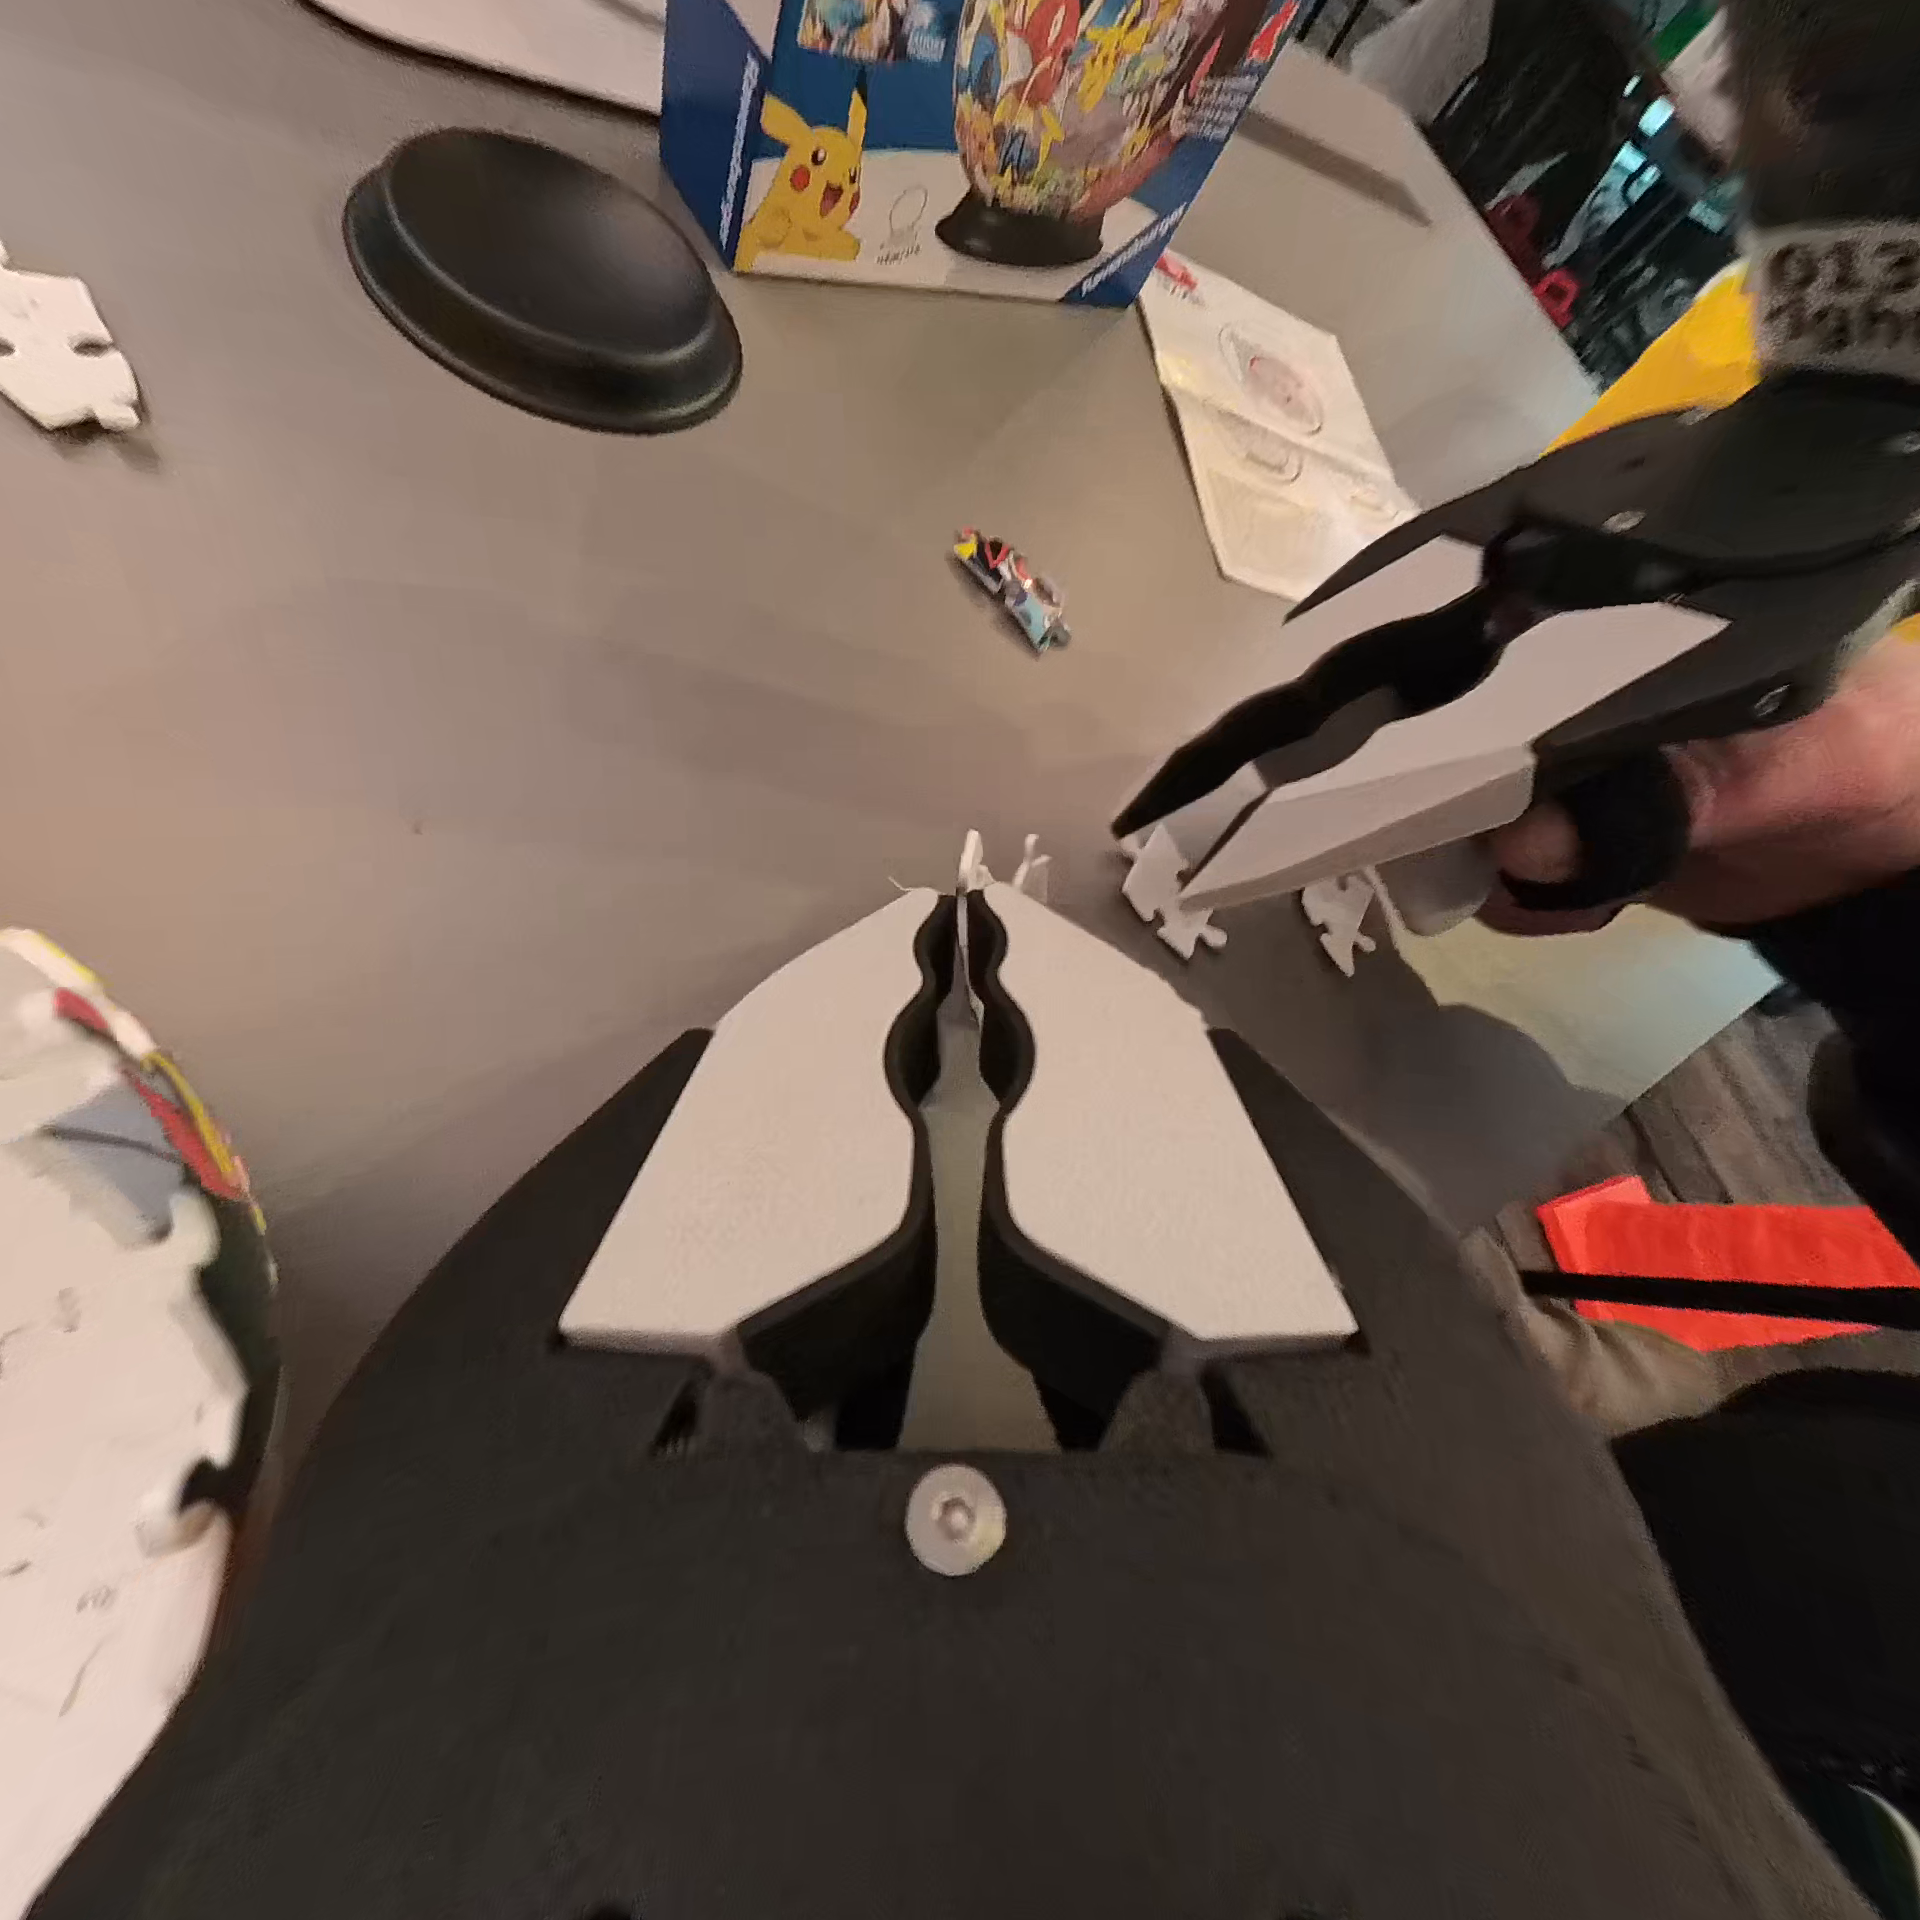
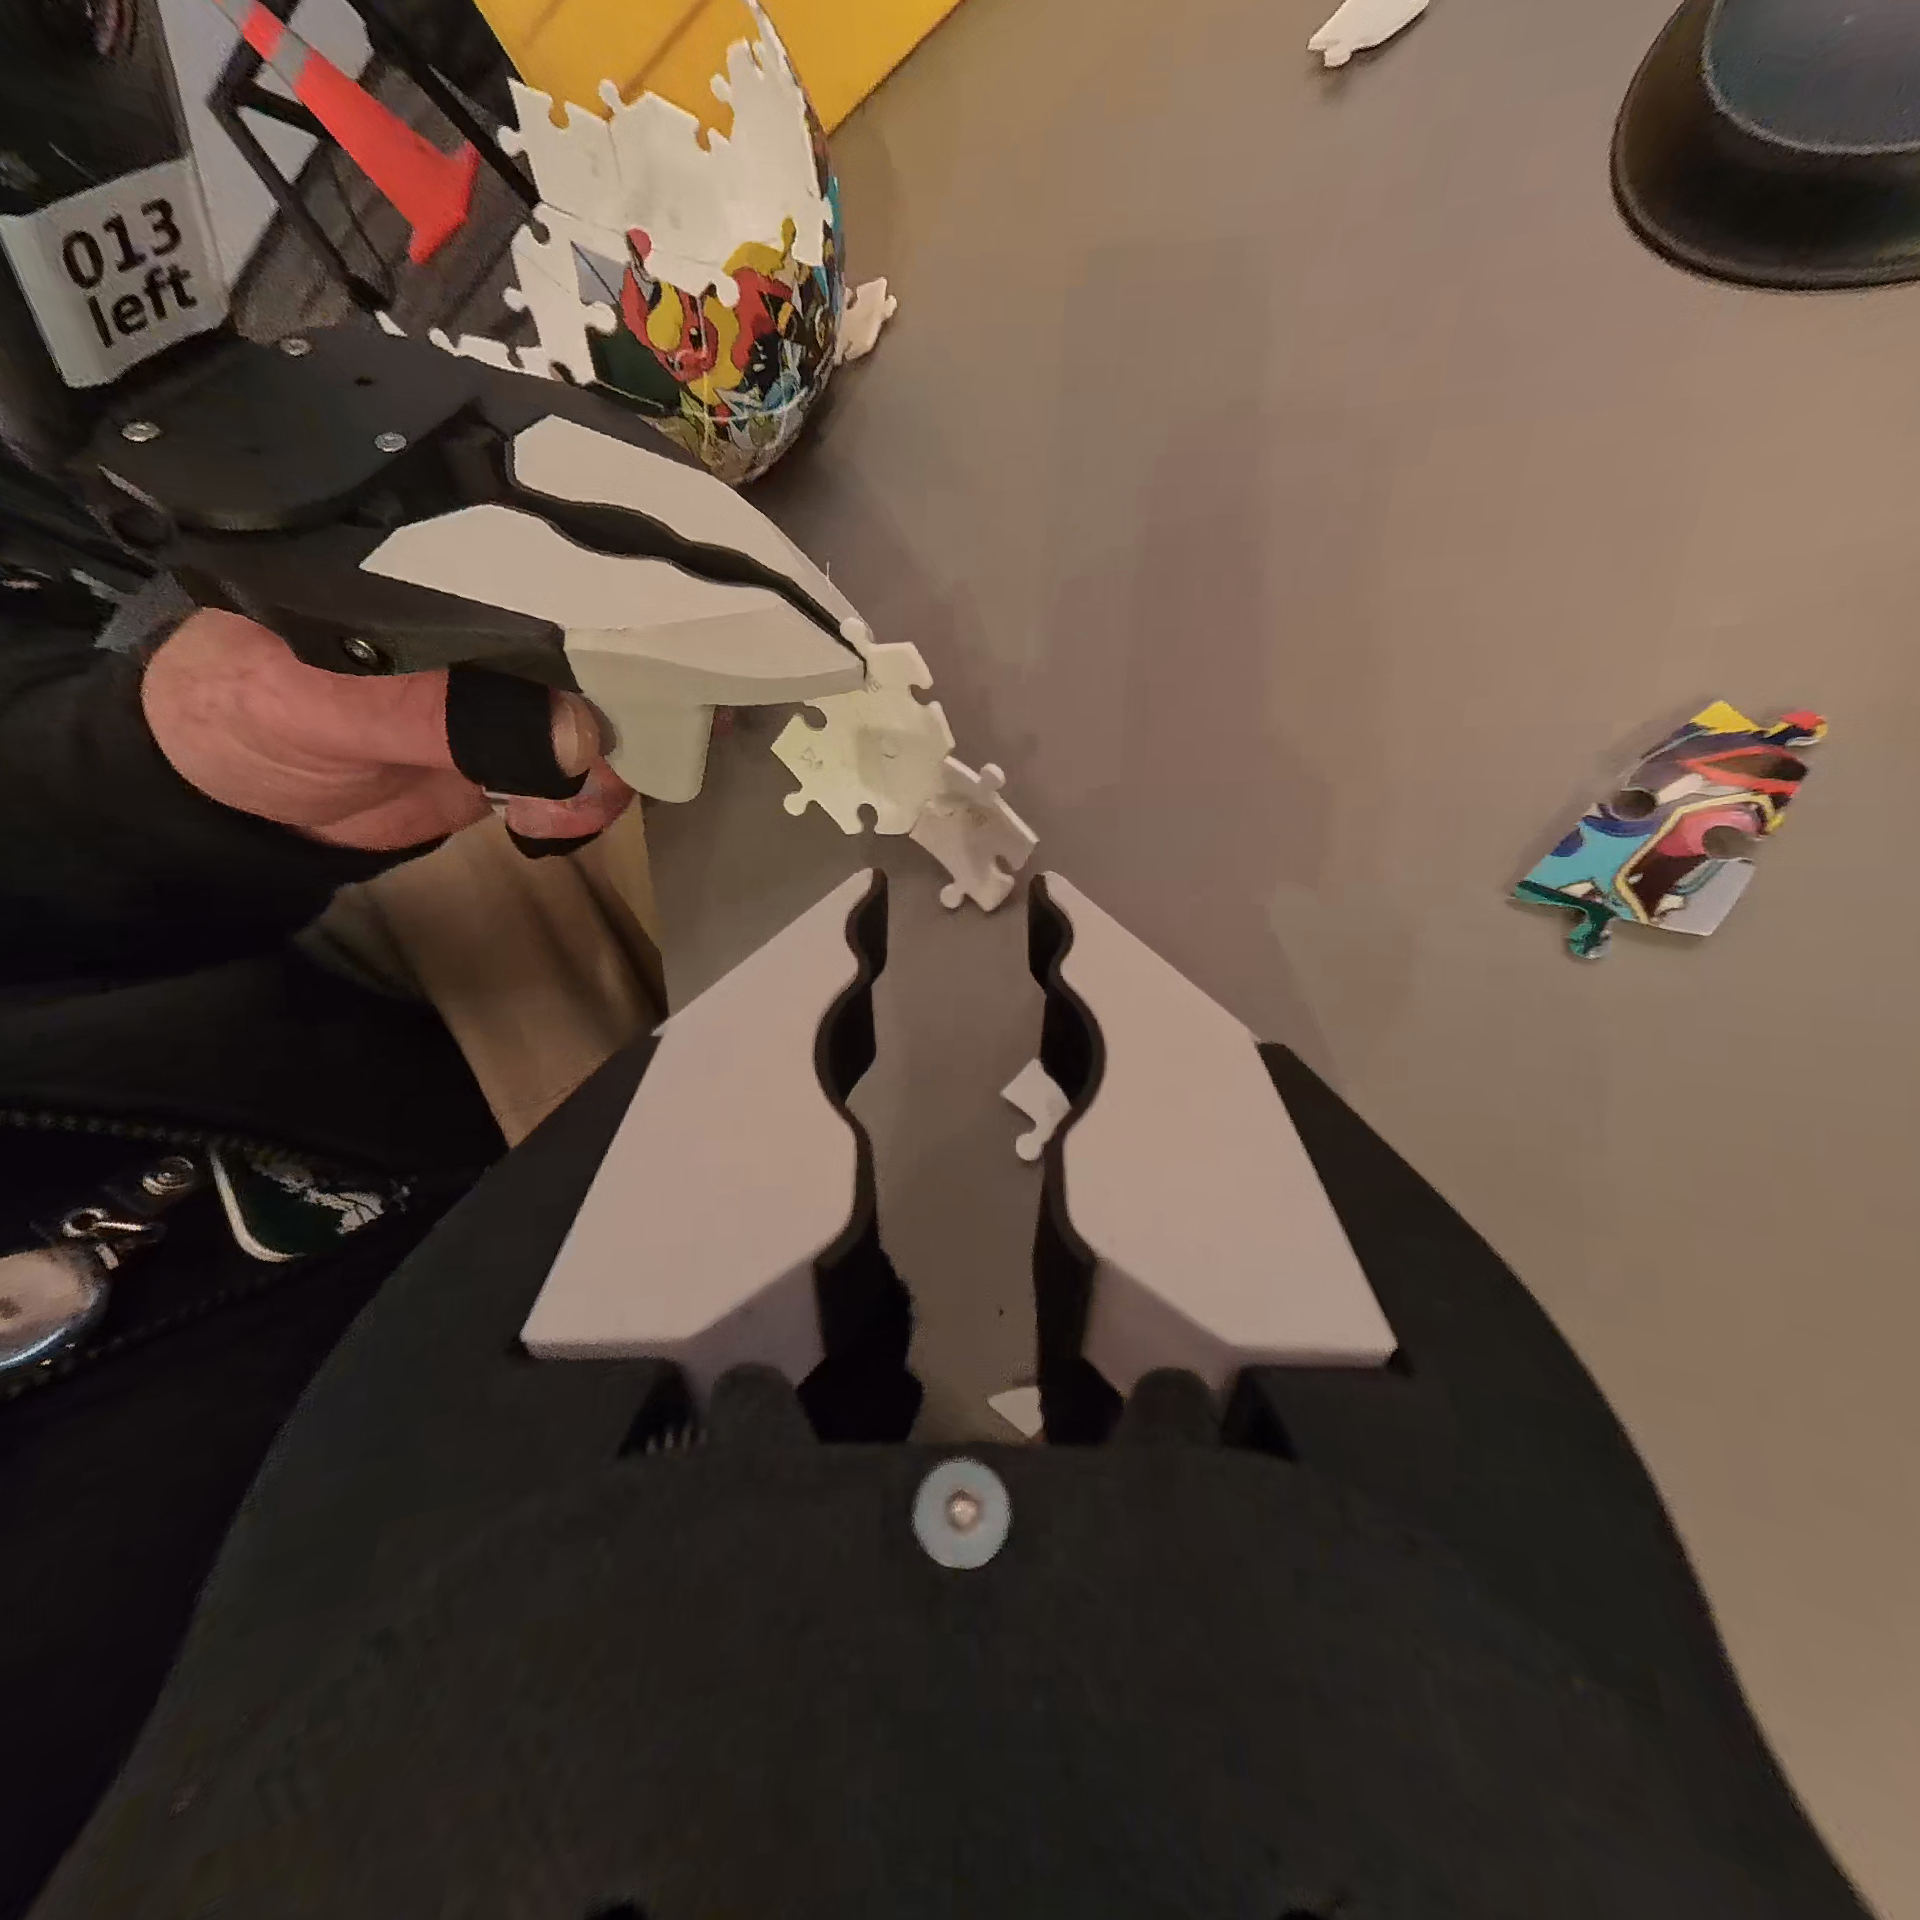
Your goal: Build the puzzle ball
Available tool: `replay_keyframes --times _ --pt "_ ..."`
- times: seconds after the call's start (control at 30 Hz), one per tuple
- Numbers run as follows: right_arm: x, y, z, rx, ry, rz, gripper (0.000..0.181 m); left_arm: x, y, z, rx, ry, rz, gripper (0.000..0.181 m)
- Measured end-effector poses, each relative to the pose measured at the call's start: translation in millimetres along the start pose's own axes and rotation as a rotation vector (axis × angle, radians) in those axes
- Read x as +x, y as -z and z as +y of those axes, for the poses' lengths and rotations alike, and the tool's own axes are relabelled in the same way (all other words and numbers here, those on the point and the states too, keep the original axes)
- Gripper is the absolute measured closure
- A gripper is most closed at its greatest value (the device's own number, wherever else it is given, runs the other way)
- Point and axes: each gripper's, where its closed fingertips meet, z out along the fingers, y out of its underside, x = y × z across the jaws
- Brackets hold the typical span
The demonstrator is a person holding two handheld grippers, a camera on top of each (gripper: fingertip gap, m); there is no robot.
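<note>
Your left gripper is pressed together on a white strip of joined puzzle pieces, pinching it at its upper edge. The strip hangs clear of the grey table, white side toward the right wrist camera, with its lower end just ahead of your right gripper. In the left wrist view the same strip shows edge-on between the closed fingertips.

Your right gripper is spread, its jaws apart with nothing between them. Its tips sit just short of the strip's lower piece; contact cannot be confirmed. In the left wrist view the right gripper points down at loose white pieces lying on the table near its edge.

The partly built puzzle ball stands on the table behind your left gripper, open side up, printed side outward, with a jagged white rim. A printed two-piece section lies face up on the table, well apart to the right. The black stand rests farther back, near the puzzle box. A folded instruction sheet lies beside the box.
</note>
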Motion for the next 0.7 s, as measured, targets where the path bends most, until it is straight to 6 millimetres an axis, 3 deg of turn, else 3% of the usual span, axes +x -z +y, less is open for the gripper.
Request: replay_keyframes --times 0.37,0.6,0.7 --pt "-8 -5 -9 0.063 -0.069 -0.116 0.150 22 7 -25 0.136 0.018 0.133 0.179" --pt "-22 2 -23 0.139 -0.108 -0.236 0.175 31 9 -33 0.174 0.014 0.188 0.179" --pt "-24 6 -25 0.157 -0.130 -0.268 0.178 35 11 -36 0.197 0.007 0.208 0.179"
